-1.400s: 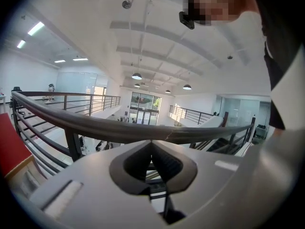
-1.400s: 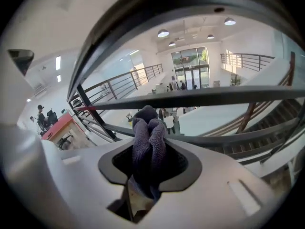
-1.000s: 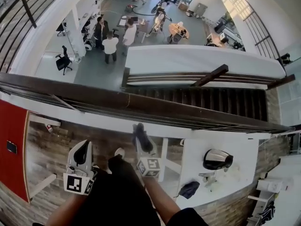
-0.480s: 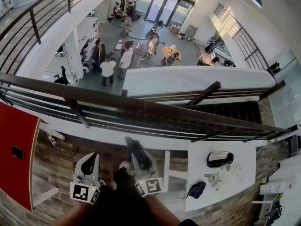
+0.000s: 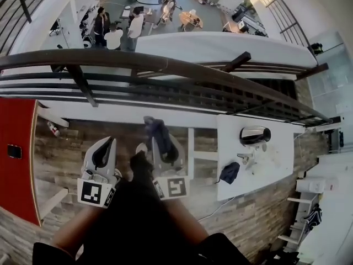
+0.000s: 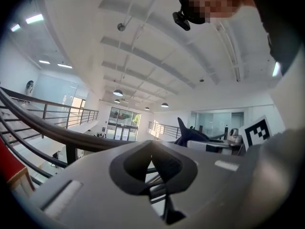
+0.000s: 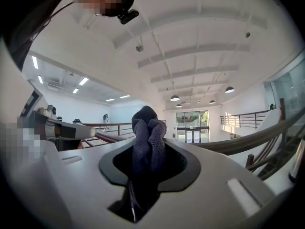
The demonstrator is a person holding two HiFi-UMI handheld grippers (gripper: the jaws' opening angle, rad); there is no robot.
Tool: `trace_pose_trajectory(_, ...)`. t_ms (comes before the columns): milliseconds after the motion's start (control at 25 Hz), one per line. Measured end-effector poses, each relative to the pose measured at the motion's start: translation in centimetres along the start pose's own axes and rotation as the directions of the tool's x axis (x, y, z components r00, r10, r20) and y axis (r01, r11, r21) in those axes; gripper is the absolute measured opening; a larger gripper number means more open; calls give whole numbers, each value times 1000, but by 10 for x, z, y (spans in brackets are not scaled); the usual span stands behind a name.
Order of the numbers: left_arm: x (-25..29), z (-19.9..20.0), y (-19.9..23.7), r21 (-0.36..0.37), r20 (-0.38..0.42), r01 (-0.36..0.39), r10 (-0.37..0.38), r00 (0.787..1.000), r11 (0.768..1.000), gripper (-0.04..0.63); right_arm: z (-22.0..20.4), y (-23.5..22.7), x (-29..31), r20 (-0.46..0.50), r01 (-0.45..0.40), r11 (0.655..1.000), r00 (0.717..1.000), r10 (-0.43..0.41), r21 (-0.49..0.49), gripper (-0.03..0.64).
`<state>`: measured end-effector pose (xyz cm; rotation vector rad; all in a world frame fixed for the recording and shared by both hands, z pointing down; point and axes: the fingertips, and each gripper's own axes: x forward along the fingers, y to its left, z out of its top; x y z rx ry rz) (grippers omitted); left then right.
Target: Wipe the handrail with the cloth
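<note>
Dark clothing hides the rear of both grippers in the head view, and the things on the white desk (image 5: 276, 167) at 3 o'clock are too small to tell. The wooden floor (image 5: 66, 153) ends at the dark handrail (image 5: 165, 64), which curves across at 12 o'clock above a hall with people below. Only the gripper views show the fingers: the right gripper (image 7: 148, 163) is clamped on the dark cloth (image 7: 147, 137), apart from the handrail, and the left gripper (image 6: 152, 168) has its fingers together, empty.
</note>
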<state>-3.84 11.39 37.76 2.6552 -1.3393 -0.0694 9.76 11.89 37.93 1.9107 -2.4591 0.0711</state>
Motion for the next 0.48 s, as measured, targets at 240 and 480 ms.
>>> trace_pose_trajectory(240,3,11,-8,23,24,12,-13,1000,1000,-2,17,4,-9,39,13,1000,999,-13,-18,106)
trace_pose_trajectory(480,-1,32,4,47,81,-3,-1,997,999,-2,31,23,-4,56,8,999,998,-5,-42,106)
